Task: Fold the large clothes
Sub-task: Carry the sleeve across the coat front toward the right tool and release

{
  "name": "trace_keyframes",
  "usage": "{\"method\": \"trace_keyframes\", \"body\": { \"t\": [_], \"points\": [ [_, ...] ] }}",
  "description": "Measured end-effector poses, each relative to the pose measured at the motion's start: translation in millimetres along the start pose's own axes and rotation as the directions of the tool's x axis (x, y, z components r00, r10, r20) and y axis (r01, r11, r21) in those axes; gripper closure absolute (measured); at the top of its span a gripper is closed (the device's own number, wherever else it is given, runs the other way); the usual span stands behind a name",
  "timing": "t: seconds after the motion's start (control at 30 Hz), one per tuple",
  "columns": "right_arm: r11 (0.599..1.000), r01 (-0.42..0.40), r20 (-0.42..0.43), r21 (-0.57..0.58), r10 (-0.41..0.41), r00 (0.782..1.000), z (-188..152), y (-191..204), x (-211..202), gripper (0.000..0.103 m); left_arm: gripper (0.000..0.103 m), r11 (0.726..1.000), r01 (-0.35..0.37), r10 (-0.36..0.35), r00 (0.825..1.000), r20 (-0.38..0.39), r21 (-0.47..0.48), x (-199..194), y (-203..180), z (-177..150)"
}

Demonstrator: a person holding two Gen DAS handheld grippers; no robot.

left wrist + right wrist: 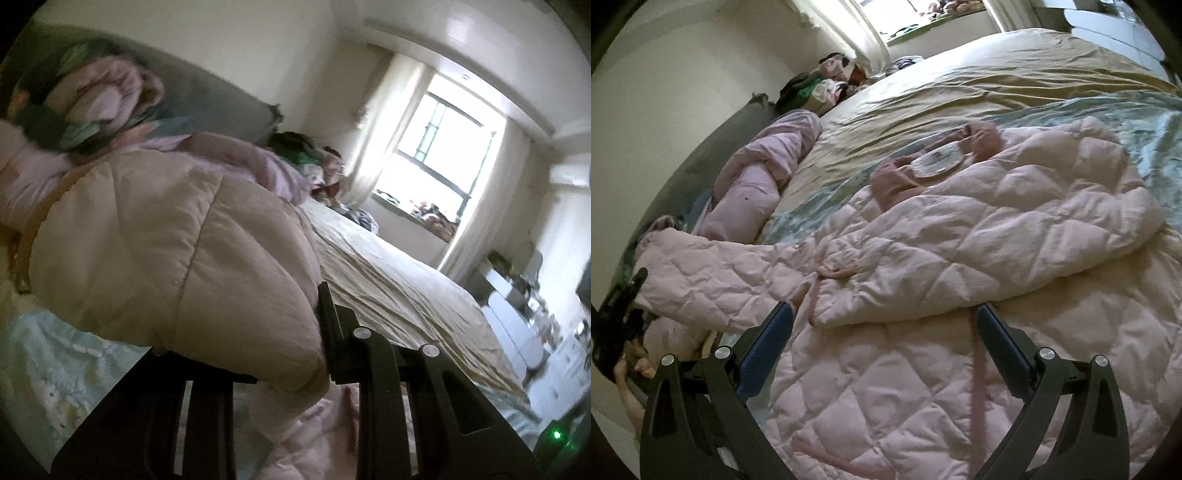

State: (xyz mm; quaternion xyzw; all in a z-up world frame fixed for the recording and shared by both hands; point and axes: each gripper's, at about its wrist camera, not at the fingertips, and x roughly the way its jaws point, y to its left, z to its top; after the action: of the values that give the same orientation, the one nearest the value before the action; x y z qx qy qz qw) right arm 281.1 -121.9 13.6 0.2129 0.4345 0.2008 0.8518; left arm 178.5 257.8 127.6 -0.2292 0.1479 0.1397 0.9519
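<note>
A pale pink quilted jacket (960,236) lies spread on the bed, collar and white label (938,162) facing up. Its sleeve (720,273) stretches out to the left. In the right wrist view my left gripper (626,295) holds that sleeve's end at the far left, lifted off the bed. In the left wrist view the sleeve (166,240) bulges between the fingers of my left gripper (291,332), which is shut on it; one finger is hidden by the fabric. My right gripper (882,317) hangs open just above the jacket's lower front, with nothing gripped.
The bed carries a tan sheet (979,77) and a pale green patterned cover (1156,122). A rolled lilac quilt (757,177) lies along the wall, and a heap of clothes (827,85) sits beyond it. A window (439,147) and white drawers (517,332) stand past the bed.
</note>
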Motion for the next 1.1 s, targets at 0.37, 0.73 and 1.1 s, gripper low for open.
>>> {"method": "trace_keyframes", "body": {
  "t": [0.37, 0.73, 1.1],
  "points": [
    [0.996, -0.004, 0.057, 0.084, -0.001, 0.998, 6.2, -46.4, -38.2, 0.004, 0.088, 0.983, 0.098, -0.092, 0.995, -0.049, 0.157, 7.4, -77.4, -18.9],
    [0.982, 0.047, 0.074, 0.185, -0.061, 0.995, 6.4, -99.4, -61.3, 0.004, 0.088, 0.920, 0.227, -0.168, 0.965, -0.201, 0.320, 37.9, -148.6, -75.6],
    [0.946, 0.118, 0.122, 0.303, -0.161, 0.979, 13.9, -156.8, -85.6, 0.004, 0.088, 0.785, 0.352, -0.130, 0.898, -0.419, 0.511, 72.2, -213.3, -179.8]
  ]
}}
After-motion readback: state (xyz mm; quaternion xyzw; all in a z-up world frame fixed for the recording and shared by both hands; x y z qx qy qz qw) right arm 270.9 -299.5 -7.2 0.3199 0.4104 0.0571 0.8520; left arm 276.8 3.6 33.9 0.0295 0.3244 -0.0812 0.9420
